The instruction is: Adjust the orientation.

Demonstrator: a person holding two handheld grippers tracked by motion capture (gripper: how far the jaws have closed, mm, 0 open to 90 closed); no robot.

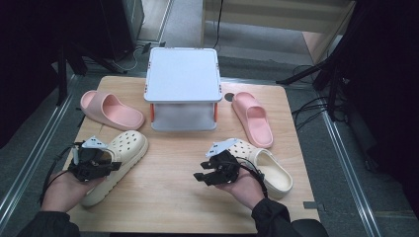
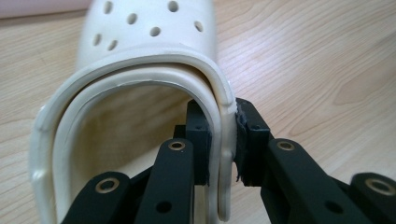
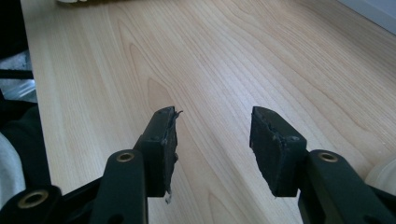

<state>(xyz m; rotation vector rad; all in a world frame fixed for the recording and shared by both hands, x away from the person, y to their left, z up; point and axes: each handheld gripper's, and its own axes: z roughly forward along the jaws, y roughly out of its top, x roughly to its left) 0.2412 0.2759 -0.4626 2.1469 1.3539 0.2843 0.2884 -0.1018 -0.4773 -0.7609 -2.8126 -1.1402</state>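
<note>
A cream clog [image 1: 121, 150] with holes in its toe lies at the table's front left. My left gripper [image 1: 112, 166] sits over its heel end, held in a hand. In the left gripper view the two black pads [image 2: 250, 140] press from both sides on the side wall of the clog [image 2: 140, 56], one jaw inside the shoe and one outside. The second cream clog [image 1: 269, 168] lies at the front right. My right gripper [image 1: 200, 177] hovers just left of it, pointing left over bare wood. Its jaws [image 3: 212, 135] stand apart with nothing between them.
A white two-tier rack [image 1: 183, 74] stands at the back middle of the wooden table [image 1: 173, 197]. One pink slipper [image 1: 111, 109] lies left of it and another pink slipper [image 1: 253, 118] right of it. Bare wood lies between the two clogs.
</note>
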